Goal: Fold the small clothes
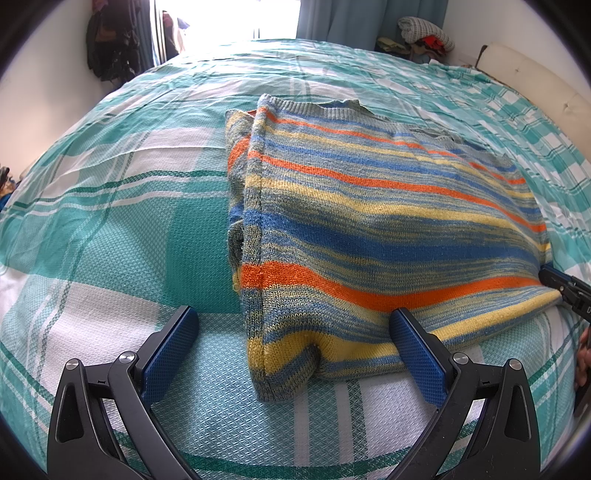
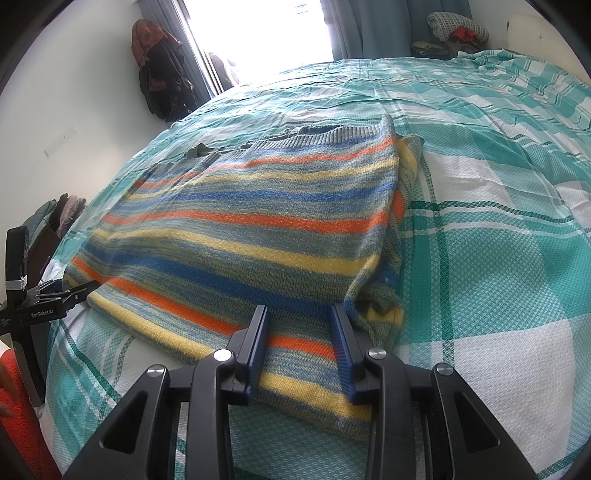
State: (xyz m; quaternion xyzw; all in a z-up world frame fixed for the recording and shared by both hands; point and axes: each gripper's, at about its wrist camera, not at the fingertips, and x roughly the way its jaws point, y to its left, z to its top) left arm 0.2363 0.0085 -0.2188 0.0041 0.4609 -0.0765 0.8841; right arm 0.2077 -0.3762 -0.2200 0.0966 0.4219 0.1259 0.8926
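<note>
A striped knit sweater (image 1: 369, 229) in blue, orange, yellow and grey lies folded flat on the bed, sleeves tucked under at its sides. My left gripper (image 1: 293, 325) is wide open, its fingers (image 1: 173, 343) straddling the sweater's near left corner just above the bedspread. In the right wrist view the sweater (image 2: 240, 236) fills the middle. My right gripper (image 2: 300, 332) is partly open over the sweater's near hem, with nothing pinched. The right gripper's tip shows at the right edge of the left wrist view (image 1: 565, 288); the left gripper shows at the left edge of the right wrist view (image 2: 55, 299).
The bed is covered by a teal and white checked bedspread (image 1: 110, 221). Clothes hang on the far wall (image 2: 159, 74). A pile of folded items (image 1: 424, 33) sits beyond the bed's far corner. A bright window (image 2: 266, 33) lies ahead.
</note>
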